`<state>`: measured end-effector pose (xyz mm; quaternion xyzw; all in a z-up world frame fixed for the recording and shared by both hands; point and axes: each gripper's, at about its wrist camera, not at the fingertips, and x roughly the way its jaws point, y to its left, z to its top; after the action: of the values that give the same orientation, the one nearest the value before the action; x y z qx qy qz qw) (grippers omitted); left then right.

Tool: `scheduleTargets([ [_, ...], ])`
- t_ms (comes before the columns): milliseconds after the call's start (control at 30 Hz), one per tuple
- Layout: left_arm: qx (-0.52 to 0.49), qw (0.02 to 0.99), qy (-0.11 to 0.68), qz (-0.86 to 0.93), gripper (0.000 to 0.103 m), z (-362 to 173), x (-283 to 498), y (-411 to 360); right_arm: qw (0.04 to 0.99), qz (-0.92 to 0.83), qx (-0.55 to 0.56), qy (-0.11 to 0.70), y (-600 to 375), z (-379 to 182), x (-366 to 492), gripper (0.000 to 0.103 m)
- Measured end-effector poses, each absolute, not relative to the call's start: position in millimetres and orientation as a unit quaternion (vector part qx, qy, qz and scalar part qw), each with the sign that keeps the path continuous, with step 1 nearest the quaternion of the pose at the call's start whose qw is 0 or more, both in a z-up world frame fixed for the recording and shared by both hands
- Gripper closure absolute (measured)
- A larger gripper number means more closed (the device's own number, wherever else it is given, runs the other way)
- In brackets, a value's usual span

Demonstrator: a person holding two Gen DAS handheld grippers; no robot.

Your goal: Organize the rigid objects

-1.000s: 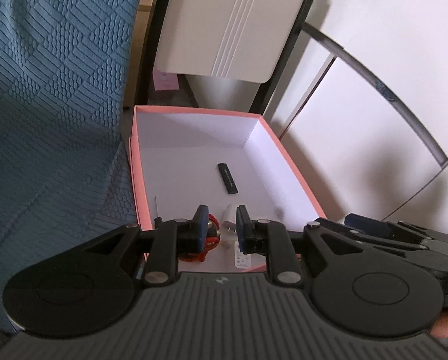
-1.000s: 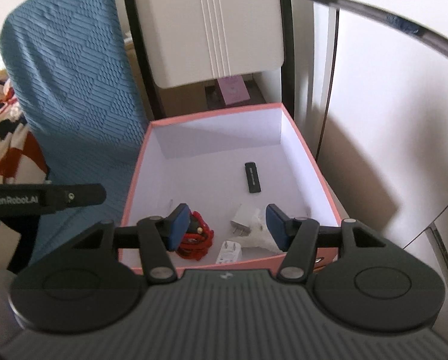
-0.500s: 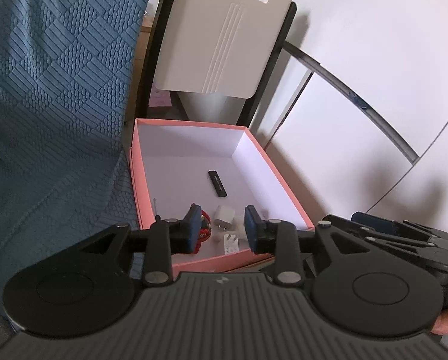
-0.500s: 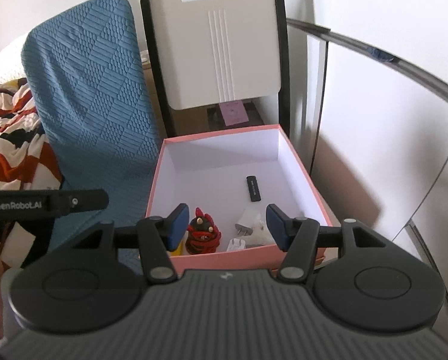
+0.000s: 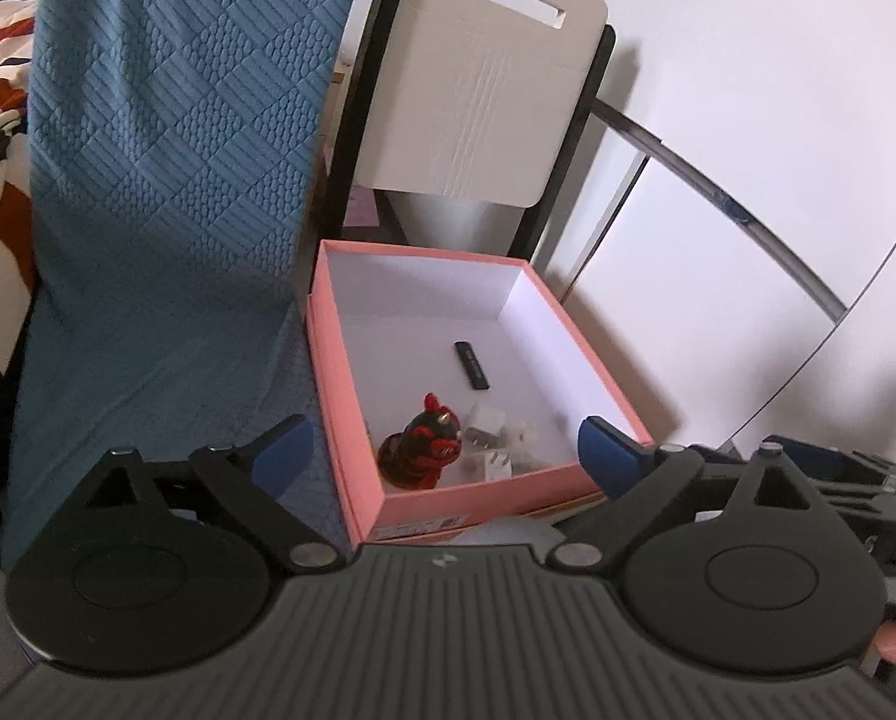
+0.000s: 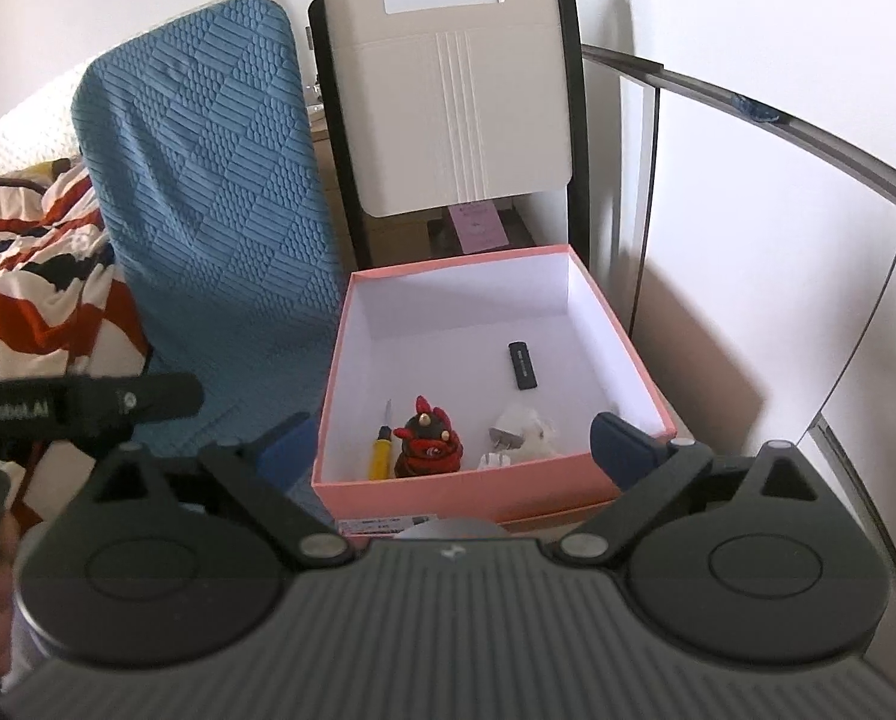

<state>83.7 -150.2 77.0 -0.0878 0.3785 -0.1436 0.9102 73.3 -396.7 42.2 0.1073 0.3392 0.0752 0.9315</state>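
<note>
Both tongs, left (image 5: pixel 444 447) and right (image 6: pixel 454 441), have just been opening and gape empty before the box (image 6: pixel 448 483) holding a figurine (image 6: pixel 428 444).

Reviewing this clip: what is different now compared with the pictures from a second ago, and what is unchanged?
Both tongs have pulled back and up from the pink box, so more of the room shows. The left tongs and right tongs have just been opening and now stand wide, nothing between them. Unchanged: the red figurine, white chargers, black stick and yellow screwdriver lie in the box.
</note>
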Motion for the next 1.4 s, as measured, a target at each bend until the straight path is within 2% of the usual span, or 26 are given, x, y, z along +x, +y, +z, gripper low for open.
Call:
scheduleTargets([
  [267,-0.094,0.911,0.379,-0.134,0.002,76,80,-144,0.932,0.081,0.105,0.338,-390,42,66,0.004],
  [1400,-0.097,0.911,0.385,-0.111,0.001,75,69,-138,0.931,0.081,0.096,0.343,-384,40,59,0.004],
])
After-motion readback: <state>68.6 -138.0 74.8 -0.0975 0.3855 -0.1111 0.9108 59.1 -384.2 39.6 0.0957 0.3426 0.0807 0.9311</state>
